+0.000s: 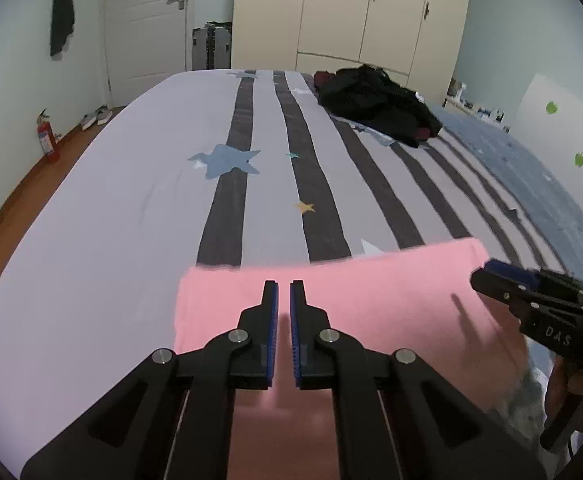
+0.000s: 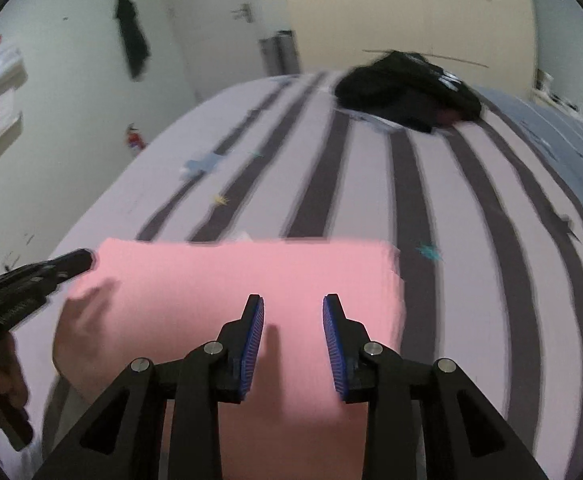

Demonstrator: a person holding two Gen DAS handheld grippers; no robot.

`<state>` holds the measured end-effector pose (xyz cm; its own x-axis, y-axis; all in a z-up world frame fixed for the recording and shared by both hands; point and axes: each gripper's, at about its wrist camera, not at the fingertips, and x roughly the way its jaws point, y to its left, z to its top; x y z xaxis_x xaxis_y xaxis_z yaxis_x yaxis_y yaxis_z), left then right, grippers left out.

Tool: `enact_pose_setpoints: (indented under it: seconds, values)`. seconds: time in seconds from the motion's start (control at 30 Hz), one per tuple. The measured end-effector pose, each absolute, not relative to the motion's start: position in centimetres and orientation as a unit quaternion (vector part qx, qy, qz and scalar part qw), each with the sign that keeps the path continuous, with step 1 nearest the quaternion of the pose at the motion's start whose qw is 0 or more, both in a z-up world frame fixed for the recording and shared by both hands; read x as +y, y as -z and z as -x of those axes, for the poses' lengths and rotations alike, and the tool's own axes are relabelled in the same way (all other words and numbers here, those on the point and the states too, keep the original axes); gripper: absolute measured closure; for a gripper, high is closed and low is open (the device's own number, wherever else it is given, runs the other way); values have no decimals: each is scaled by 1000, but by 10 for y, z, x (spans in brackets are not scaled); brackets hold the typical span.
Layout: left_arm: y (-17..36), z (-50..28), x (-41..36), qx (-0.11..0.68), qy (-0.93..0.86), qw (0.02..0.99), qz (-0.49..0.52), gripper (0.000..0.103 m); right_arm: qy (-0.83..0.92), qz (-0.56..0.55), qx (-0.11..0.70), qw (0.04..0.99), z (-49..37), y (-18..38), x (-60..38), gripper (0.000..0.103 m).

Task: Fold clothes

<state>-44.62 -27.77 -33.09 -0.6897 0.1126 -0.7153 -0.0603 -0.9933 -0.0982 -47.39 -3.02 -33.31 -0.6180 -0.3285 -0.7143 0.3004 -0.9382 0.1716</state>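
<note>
A pink garment lies folded flat on the near part of the striped bed, its far edge straight. My left gripper hovers over the garment's left half with only a narrow gap between its blue pads; nothing sits in that gap. In the right wrist view the pink garment fills the foreground, and my right gripper stands wide open above its right half, holding nothing. The left gripper reaches in at the garment's left edge. The right gripper shows at the garment's right corner.
A heap of black clothes lies at the bed's far right. The grey, dark-striped sheet stretches open beyond the pink garment. A wardrobe, a door, a suitcase and a red fire extinguisher stand past the bed.
</note>
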Motion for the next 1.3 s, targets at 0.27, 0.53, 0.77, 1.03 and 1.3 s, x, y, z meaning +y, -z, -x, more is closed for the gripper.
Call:
enact_pose_setpoints:
  seconds: [0.27,0.53,0.77,1.03,1.3]
  values:
    - [377,489,-299,-41,-899,31,436,101,892,-429,-24,142,533,369,-39,78]
    - [374,488,-308,-59,-907,33,416,101,894,-424,-41,143,532,373,-15,84]
    - [366,480,-328,-76,-913,-4,401,101,897,-419,-45,137,535,371,-3,85]
    - [393,489,-346,-75,-894,-31,441,101,893,-431,-71,110,537,380,21,75]
    - [357,455,-377,-113,-903,-65,409,74,898,-427,-49,98,532,359,31,67]
